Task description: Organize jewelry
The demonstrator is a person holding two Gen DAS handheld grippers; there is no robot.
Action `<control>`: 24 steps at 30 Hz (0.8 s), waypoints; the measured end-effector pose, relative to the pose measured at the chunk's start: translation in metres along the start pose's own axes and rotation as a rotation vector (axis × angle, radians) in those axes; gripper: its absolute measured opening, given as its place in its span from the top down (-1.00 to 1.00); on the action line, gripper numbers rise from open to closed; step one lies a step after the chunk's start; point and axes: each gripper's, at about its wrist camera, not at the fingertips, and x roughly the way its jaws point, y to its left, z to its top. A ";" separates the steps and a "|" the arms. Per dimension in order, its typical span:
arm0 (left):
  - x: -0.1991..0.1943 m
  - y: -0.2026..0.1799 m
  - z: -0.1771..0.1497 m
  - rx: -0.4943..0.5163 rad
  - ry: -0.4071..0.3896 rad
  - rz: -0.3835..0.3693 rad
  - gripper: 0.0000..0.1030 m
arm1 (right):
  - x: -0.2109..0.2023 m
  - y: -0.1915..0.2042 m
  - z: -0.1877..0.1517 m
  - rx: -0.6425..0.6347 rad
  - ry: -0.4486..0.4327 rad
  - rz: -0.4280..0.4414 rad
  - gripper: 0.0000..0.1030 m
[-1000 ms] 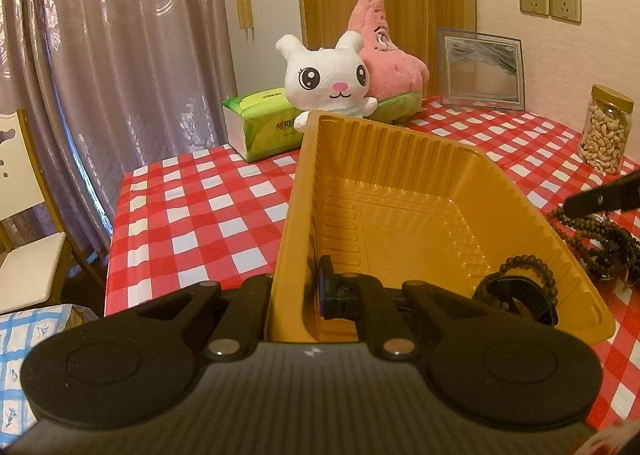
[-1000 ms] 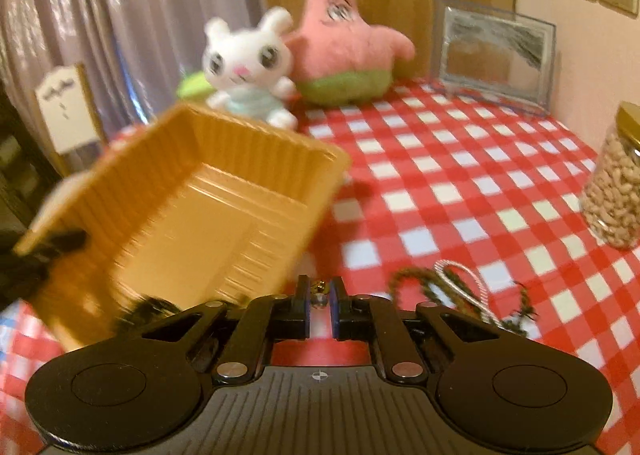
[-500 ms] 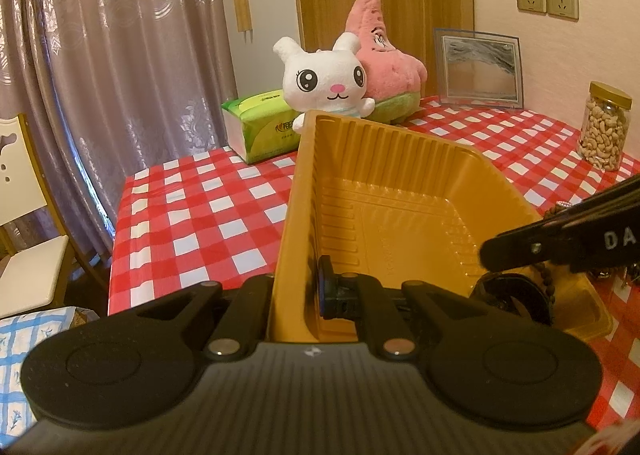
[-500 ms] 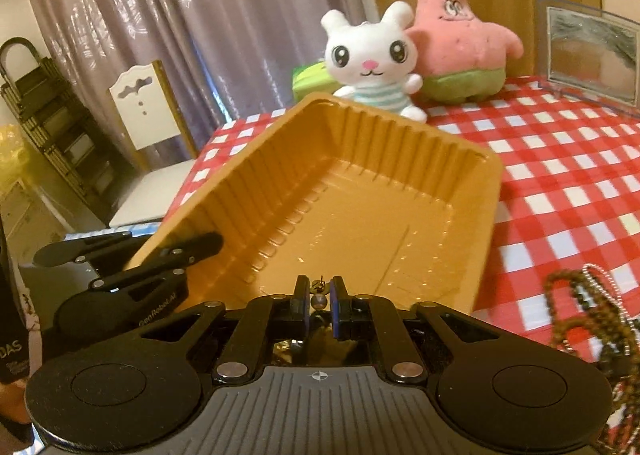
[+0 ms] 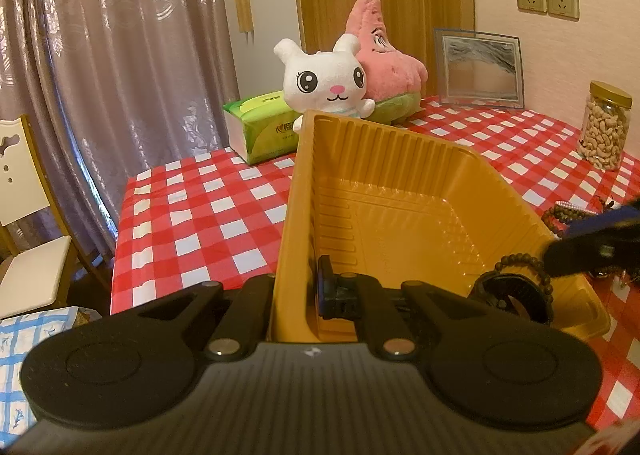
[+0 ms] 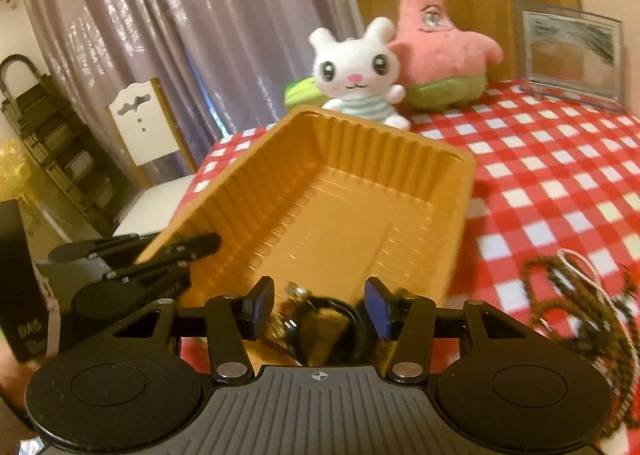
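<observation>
My left gripper (image 5: pixel 294 297) is shut on the near left wall of the orange plastic tray (image 5: pixel 400 211) and holds it tilted. A dark bead bracelet (image 5: pixel 520 259) and a black ring-shaped piece (image 5: pixel 506 291) lie in the tray's near right corner. My right gripper (image 6: pixel 318 305) is open over that near corner (image 6: pixel 320 215); a small metal piece (image 6: pixel 294 291) and the black piece (image 6: pixel 332 327) lie between its fingers. A pile of bead strands (image 6: pixel 580 295) and a silver chain lies on the checked cloth to the right (image 5: pixel 564 211).
White rabbit plush (image 5: pixel 324 83), pink star plush (image 5: pixel 384 55), green tissue pack (image 5: pixel 260 123), picture frame (image 5: pixel 478 67) and a nut jar (image 5: pixel 606 125) stand at the table's back. A white chair (image 6: pixel 144 123) and a black folding ladder (image 6: pixel 44 143) stand left, off the table.
My right gripper has opened and let go of the small metal piece, which now lies in the tray's near corner. It had moved from the bead pile to over the tray. The left gripper held still.
</observation>
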 end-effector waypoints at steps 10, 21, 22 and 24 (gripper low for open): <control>-0.003 -0.004 -0.001 -0.006 0.002 0.015 0.89 | -0.053 -0.035 -0.038 0.062 0.042 -0.120 0.02; -0.005 -0.007 -0.001 -0.005 0.006 0.030 0.89 | -0.080 -0.086 -0.056 0.054 0.042 -0.298 0.03; -0.005 -0.007 -0.001 -0.003 0.007 0.032 0.89 | -0.081 -0.088 -0.057 0.038 0.036 -0.307 0.03; -0.005 -0.008 -0.001 -0.001 0.007 0.034 0.89 | -0.080 -0.091 -0.055 -0.006 0.026 -0.326 0.03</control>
